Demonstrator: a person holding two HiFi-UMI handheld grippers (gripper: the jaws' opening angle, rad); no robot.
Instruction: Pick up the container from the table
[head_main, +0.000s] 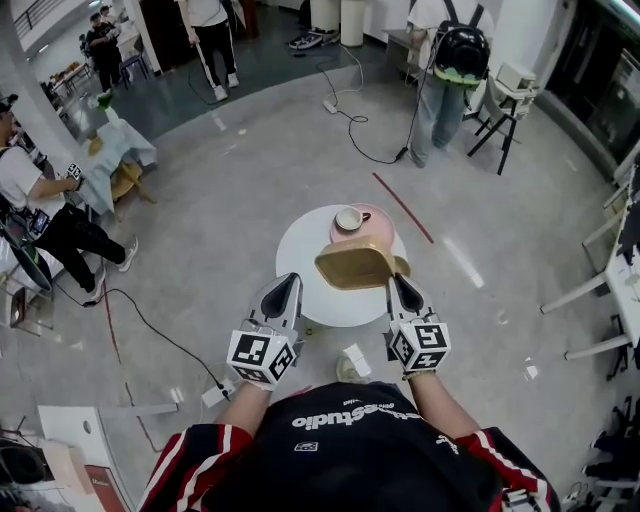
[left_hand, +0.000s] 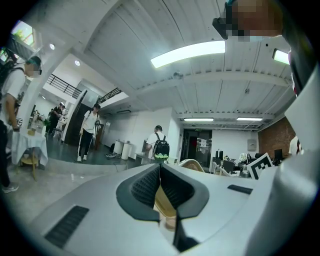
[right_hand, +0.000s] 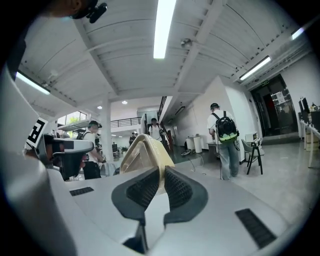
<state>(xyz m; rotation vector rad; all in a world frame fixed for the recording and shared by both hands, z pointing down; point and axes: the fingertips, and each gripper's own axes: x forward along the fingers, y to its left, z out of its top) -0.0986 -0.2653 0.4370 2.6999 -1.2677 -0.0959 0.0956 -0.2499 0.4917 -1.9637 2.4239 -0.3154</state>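
Note:
A tan, shallow container (head_main: 358, 262) hangs tilted above the round white table (head_main: 300, 250), off its surface. My right gripper (head_main: 401, 284) is shut on the container's near right rim. In the right gripper view the container (right_hand: 142, 152) rises edge-on from between the pads, with the right gripper (right_hand: 161, 173) pinching its wall. My left gripper (head_main: 286, 288) floats level over the table's near left edge, jaws shut and holding nothing, apart from the container. In the left gripper view the left gripper (left_hand: 160, 167) is shut and the container's rim (left_hand: 193, 163) shows beyond it. A white cup (head_main: 349, 218) sits on a pink plate (head_main: 378, 219) at the table's far side.
Several people stand around the room, one with a backpack (head_main: 460, 50) at the far right and one in black (head_main: 60, 225) at the left. Black cables (head_main: 150, 330) run over the floor. A folding chair (head_main: 505, 105) stands at the right, a cloth-covered table (head_main: 120, 150) at the left.

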